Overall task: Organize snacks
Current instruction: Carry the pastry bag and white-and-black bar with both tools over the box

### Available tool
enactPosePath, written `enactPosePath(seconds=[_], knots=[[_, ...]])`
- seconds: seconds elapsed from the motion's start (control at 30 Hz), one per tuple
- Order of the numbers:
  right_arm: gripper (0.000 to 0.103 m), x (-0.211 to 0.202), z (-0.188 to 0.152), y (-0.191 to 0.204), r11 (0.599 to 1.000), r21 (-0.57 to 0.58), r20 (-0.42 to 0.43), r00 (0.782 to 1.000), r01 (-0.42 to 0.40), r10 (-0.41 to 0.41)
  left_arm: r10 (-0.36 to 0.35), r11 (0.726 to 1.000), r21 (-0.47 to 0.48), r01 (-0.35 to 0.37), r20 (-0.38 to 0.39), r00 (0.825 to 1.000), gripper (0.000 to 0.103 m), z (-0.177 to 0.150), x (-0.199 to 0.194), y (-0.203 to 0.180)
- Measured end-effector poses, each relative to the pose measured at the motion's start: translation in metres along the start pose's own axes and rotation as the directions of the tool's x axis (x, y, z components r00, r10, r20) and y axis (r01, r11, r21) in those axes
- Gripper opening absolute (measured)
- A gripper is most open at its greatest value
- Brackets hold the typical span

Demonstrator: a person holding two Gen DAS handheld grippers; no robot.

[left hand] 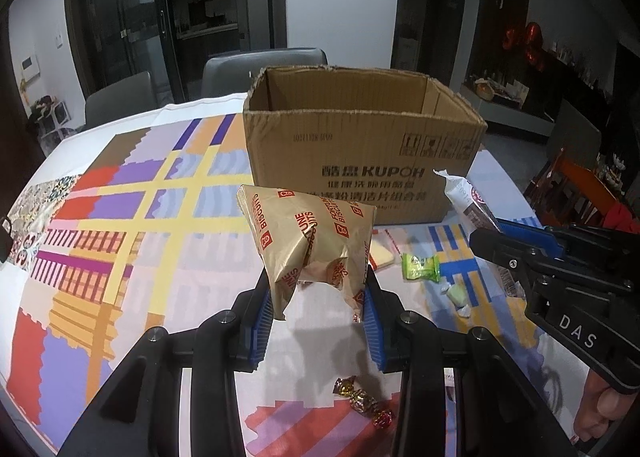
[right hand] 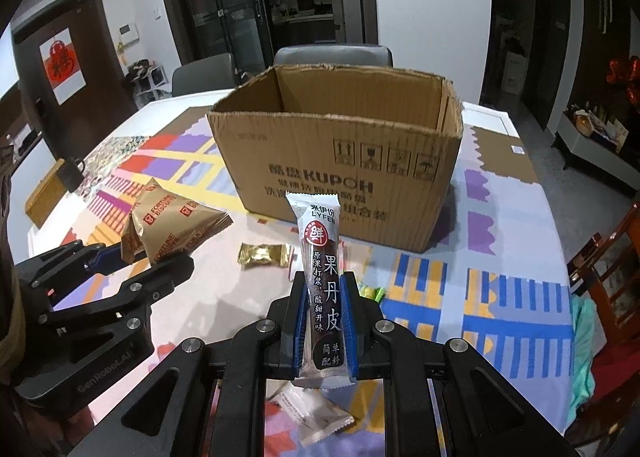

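Note:
My left gripper (left hand: 318,297) is shut on a gold Fortune Biscuits packet (left hand: 312,241) and holds it above the table, in front of the open cardboard box (left hand: 360,161). My right gripper (right hand: 322,289) is shut on a long white and dark fruit-leather stick (right hand: 322,277), upright, in front of the same box (right hand: 340,177). In the left wrist view the right gripper (left hand: 516,241) with the stick (left hand: 468,201) is at the right. In the right wrist view the left gripper (right hand: 148,257) with the gold packet (right hand: 172,225) is at the left.
Loose snacks lie on the patterned tablecloth (left hand: 120,241): a green candy (left hand: 420,267), a pale candy (left hand: 456,293), a yellow packet (left hand: 382,253), gold-red wrapped chocolates (left hand: 362,401), a gold candy (right hand: 264,255), a white packet (right hand: 316,417). Grey chairs (left hand: 264,69) stand behind the table.

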State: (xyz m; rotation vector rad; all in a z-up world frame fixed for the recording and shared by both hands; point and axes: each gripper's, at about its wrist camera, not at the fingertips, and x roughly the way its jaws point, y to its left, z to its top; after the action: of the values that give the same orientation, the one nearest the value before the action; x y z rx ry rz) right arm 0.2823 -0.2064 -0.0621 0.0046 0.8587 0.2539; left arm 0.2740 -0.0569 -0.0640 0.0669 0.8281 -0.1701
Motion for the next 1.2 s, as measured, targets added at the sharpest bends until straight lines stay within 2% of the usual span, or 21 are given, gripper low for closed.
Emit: enactPosePath(seconds=[0.6, 1.2], knots=[[0.017, -0.019, 0.028, -0.004, 1.0, 0.023, 0.062, 0.998, 0.012, -0.013, -0.004, 1.0, 0.011, 0.004, 0.049, 0.999, 0.039, 0.032, -0.011, 0.001], [0.017, -0.031, 0.072, -0.017, 0.999, 0.038, 0.124, 0.992, 0.033, -0.037, -0.006, 0.999, 0.04, 0.002, 0.104, 0.995, 0.039, 0.08, -0.008, 0.002]])
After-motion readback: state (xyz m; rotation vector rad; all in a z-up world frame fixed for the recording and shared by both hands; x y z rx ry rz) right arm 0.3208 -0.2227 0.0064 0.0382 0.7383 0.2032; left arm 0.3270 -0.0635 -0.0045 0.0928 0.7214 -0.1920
